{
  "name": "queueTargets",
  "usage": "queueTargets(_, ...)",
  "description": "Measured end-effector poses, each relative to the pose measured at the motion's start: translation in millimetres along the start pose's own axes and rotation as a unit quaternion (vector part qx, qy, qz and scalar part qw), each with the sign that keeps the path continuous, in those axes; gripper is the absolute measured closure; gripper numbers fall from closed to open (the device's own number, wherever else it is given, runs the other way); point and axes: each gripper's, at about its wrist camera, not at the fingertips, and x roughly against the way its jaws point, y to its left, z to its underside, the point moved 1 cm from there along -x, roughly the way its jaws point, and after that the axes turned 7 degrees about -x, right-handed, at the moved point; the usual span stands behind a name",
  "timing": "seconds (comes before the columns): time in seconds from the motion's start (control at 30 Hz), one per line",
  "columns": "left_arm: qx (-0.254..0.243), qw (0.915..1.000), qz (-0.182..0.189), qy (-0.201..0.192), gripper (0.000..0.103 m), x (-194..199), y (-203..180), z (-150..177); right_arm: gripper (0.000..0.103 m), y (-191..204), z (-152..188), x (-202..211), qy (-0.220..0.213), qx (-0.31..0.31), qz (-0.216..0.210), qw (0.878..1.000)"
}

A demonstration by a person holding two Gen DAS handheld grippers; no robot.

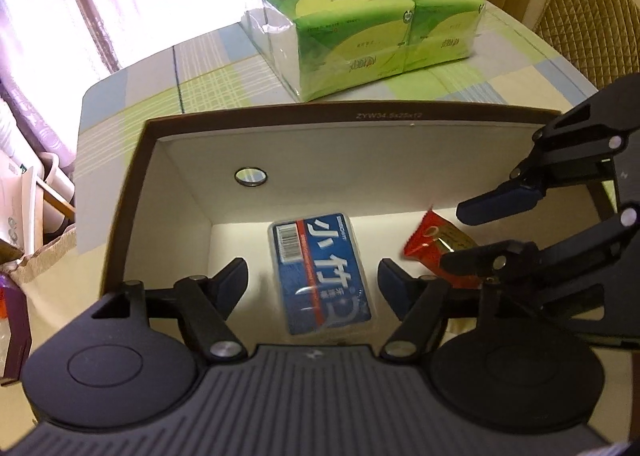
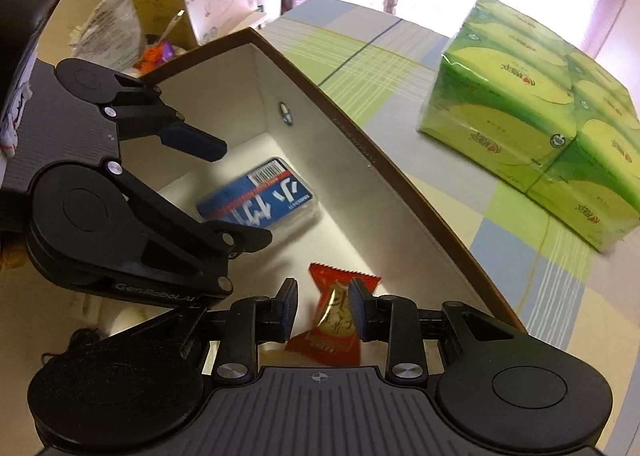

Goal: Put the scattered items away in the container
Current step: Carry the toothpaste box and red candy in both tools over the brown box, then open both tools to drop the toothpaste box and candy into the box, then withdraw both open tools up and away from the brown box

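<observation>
Both grippers hang over the open box, tips angled down into it. The left gripper has its jaws spread wide, nothing between them. The right gripper, close beside it, has its jaws set narrower but parted, gripping nothing.

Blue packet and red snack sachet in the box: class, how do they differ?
The blue packet is a larger, flat rectangle; the red snack sachet is smaller with crimped, zigzag ends. The blue packet shows a barcode and white lettering; the sachet has a gold panel. Both lie inside the cardboard box.
</observation>
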Motion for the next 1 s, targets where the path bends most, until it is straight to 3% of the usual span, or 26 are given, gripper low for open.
queueTargets(0.03,0.004,1.0000,0.000,0.001,0.032,4,-1,2,0.068,1,1,3,-0.002,0.003,-0.003,1.000)
queueTargets(0.1,0.008,1.0000,-0.004,0.002,0.032,12,-2,5,0.055,3,3,10,-0.007,0.008,0.003,1.000)
queueTargets(0.17,0.003,0.9999,-0.010,0.006,0.029,20,-4,9,0.015,3,7,20,-0.030,0.021,0.032,0.999)
queueTargets(0.2,0.005,0.9999,-0.009,0.006,0.027,25,-5,12,0.009,3,9,25,-0.040,0.026,0.031,0.998)
queueTargets(0.27,0.014,0.9997,-0.017,0.004,0.012,34,-5,16,0.007,1,12,34,-0.043,0.022,0.012,0.999)
queueTargets(0.63,0.041,0.9974,-0.058,-0.008,0.009,82,-20,34,0.007,16,43,74,-0.069,0.011,-0.010,0.998)
queueTargets(1.0,0.082,0.9914,-0.090,-0.049,0.007,136,-44,57,0.007,32,80,108,-0.097,-0.002,-0.009,0.995)
